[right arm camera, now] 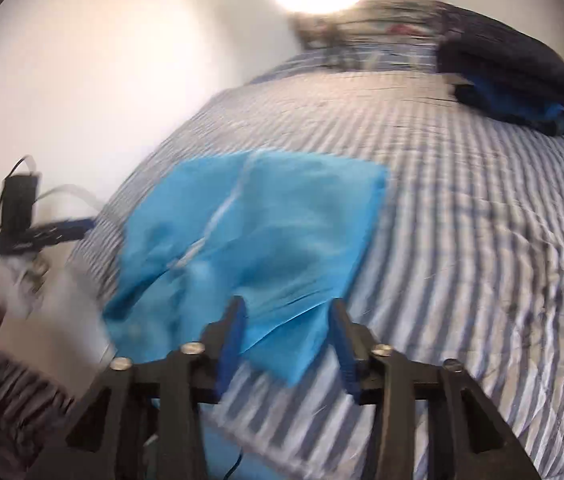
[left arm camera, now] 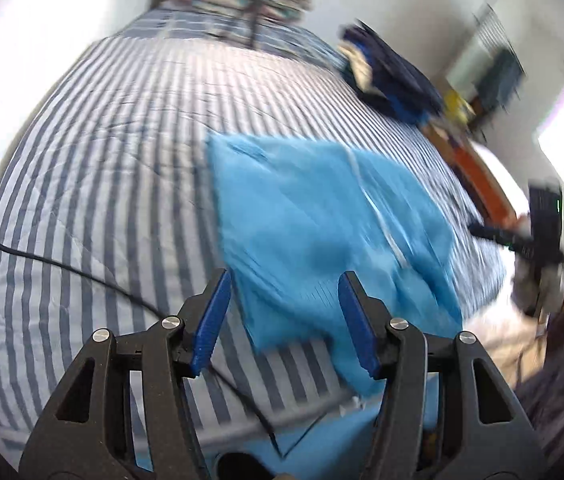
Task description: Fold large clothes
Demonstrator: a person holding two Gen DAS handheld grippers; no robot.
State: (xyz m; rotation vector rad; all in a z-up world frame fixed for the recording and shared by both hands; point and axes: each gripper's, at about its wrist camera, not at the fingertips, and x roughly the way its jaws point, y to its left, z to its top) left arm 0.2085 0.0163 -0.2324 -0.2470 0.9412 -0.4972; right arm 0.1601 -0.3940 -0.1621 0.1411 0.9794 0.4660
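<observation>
Both wrist views, looking down onto the striped bedcover (left arm camera: 93, 168). The light blue garment (left arm camera: 322, 216) lies flat on the cover as a compact, roughly rectangular packet, so I judge the main folds made and the piece set down; whether a further fold is wanted I cannot tell. Its surface is smooth with a few shallow creases, and a pale seam or trim line (right arm camera: 217, 220) runs across it; its near corner reaches toward the bed's edge.

My left gripper (left arm camera: 286, 320) stands with its blue pads parted and nothing between them; the garment lies beyond and below, not touched as far as I can see. My right gripper (right arm camera: 288, 340) is likewise parted, somewhat narrower, and empty, hanging over the garment's near corner.

At the far side of the bed sits a pile of dark blue clothes (right arm camera: 510, 88); I cannot say whether these are finished or waiting. A black cable (left arm camera: 41, 258) trails across the cover. Motion blur softens both views.
</observation>
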